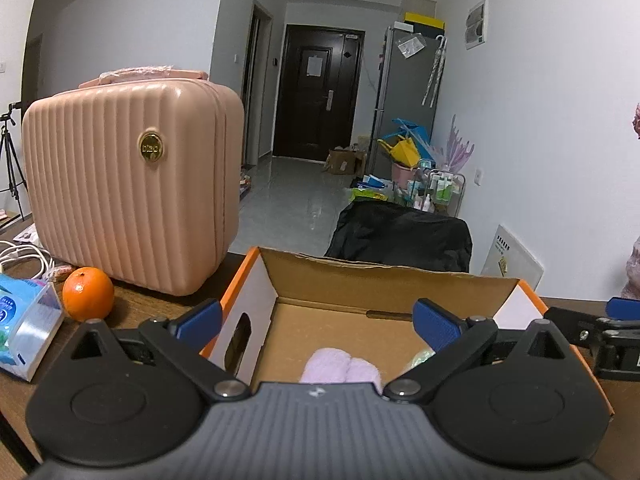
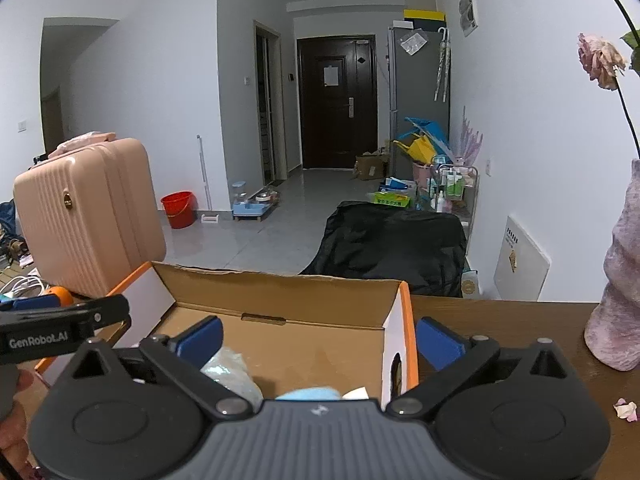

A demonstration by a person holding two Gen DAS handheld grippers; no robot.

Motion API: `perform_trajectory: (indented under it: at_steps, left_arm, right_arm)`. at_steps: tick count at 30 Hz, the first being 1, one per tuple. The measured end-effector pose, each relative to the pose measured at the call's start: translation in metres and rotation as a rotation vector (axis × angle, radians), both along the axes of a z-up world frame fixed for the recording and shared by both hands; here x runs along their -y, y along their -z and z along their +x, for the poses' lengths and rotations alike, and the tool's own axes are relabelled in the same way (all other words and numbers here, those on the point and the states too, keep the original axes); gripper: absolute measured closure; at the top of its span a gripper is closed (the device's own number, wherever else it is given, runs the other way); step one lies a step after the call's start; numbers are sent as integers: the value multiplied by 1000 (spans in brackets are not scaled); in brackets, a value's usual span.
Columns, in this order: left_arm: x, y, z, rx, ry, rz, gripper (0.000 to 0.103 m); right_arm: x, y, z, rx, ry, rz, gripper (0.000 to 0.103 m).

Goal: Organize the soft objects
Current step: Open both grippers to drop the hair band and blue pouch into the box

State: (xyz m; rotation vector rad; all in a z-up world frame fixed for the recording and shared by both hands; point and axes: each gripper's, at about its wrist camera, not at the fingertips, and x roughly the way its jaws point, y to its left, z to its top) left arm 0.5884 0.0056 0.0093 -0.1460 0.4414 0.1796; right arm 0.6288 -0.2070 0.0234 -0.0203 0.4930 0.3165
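Observation:
An open cardboard box (image 1: 384, 280) with orange edges sits on the brown table, also seen in the right wrist view as the box (image 2: 280, 292). Inside lie a rolled lilac cloth (image 1: 340, 366), a pale green soft thing (image 1: 422, 358), a whitish crinkled bundle (image 2: 230, 370) and a light blue soft item (image 2: 308, 394). My left gripper (image 1: 318, 320) hangs over the box, jaws wide open, one blue pad outside the left wall, nothing between them. My right gripper (image 2: 318, 338) is open too, straddling the box's right wall, with nothing held.
A pink ribbed suitcase (image 1: 132, 184) stands left of the box, with an orange (image 1: 88, 294) and a blue tissue pack (image 1: 24, 328) beside it. A mauve vase (image 2: 618, 280) with a dried flower stands at the right. White cables (image 1: 24, 256) lie at far left.

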Motion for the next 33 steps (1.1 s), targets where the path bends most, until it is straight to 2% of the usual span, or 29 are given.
perform_trajectory:
  at_steps: [7,22,33]
  left_arm:
    - [-1,-4,0,4,0,-4,0]
    - [-3,-28,-33,61,36,-6,0]
    - [-3,-35,-60,84,46,38,0]
  right_arm:
    - [-1,-3,-6,31,12,-16,0]
    - [5,-27,-40,157,59,-24,0]
    - [-1,-28,-77,219,38,-76,0]
